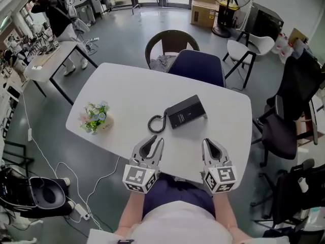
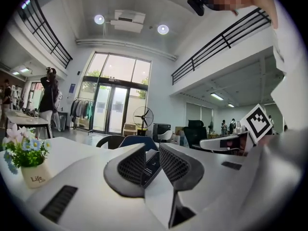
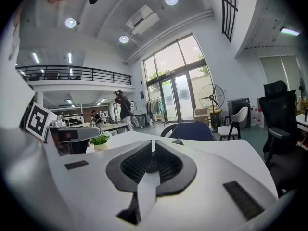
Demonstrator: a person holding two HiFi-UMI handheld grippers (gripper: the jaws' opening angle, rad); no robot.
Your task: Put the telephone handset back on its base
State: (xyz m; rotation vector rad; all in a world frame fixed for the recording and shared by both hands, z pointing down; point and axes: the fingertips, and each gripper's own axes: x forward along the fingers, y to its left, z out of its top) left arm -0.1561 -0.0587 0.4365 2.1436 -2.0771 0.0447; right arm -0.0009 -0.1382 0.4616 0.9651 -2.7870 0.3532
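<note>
Item: telephone (image 1: 186,112), black, mid-counter (image 1: 127,90). It reads as one compact block with its coiled cord (image 1: 156,122) curled at its left. The handset appears to be seated on the base, though I cannot make out the join.
Item: my left tool (image 1: 154,145), near edge, jaws partly apart with nothing between them, pointed towards the telephone.
Item: my right tool (image 1: 213,147), near edge, jaws closed, empty.
Both are well apart from the telephone; I judge no grasp is under way.
Item: flower pot (image 1: 95,118), left side, clear of the work.
</note>
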